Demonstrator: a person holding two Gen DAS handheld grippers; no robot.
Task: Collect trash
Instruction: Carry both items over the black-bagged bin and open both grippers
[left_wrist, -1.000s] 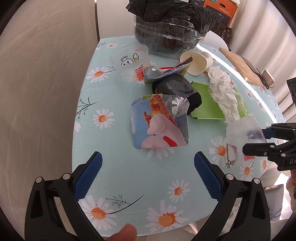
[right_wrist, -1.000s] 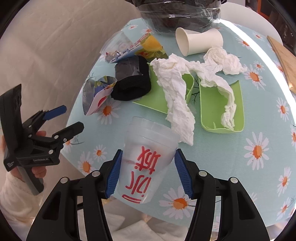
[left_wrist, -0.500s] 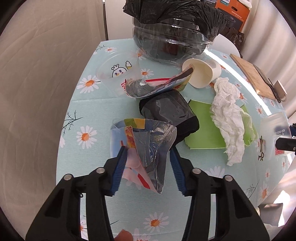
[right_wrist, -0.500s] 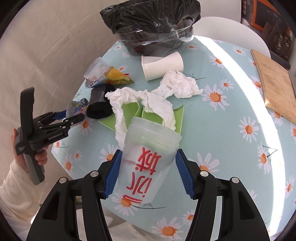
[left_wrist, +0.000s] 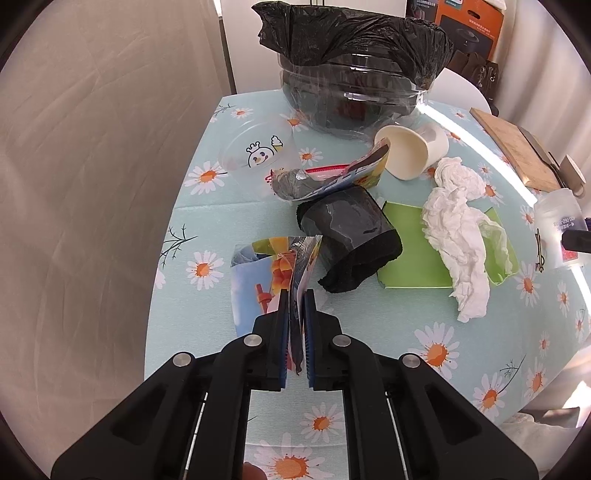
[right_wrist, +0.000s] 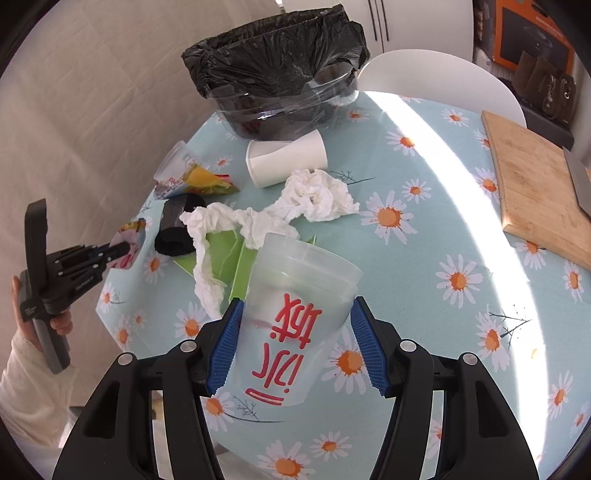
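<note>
My left gripper (left_wrist: 295, 295) is closing on a colourful foil snack wrapper (left_wrist: 255, 280), and its blue pads pinch the wrapper's folded edge just above the daisy tablecloth. The right wrist view shows that gripper (right_wrist: 123, 249) at the table's left edge with the wrapper (right_wrist: 135, 236) in it. My right gripper (right_wrist: 295, 304) is shut on a frosted plastic cup (right_wrist: 291, 332) with red lettering, held clear of the table. A bin lined with a black bag (left_wrist: 354, 70) stands at the far side.
On the table lie a clear cartoon cup (left_wrist: 255, 151), a second wrapper (left_wrist: 332, 177), a black roll (left_wrist: 351, 236), a tipped white paper cup (left_wrist: 410, 155), crumpled tissue (left_wrist: 458, 221) and green trays (left_wrist: 410, 262). A wooden board (right_wrist: 535, 184) lies right.
My left gripper moved forward over the snack wrapper and went from wide open to pinching it. My right gripper carried the cup rightwards and up, away from the tissue.
</note>
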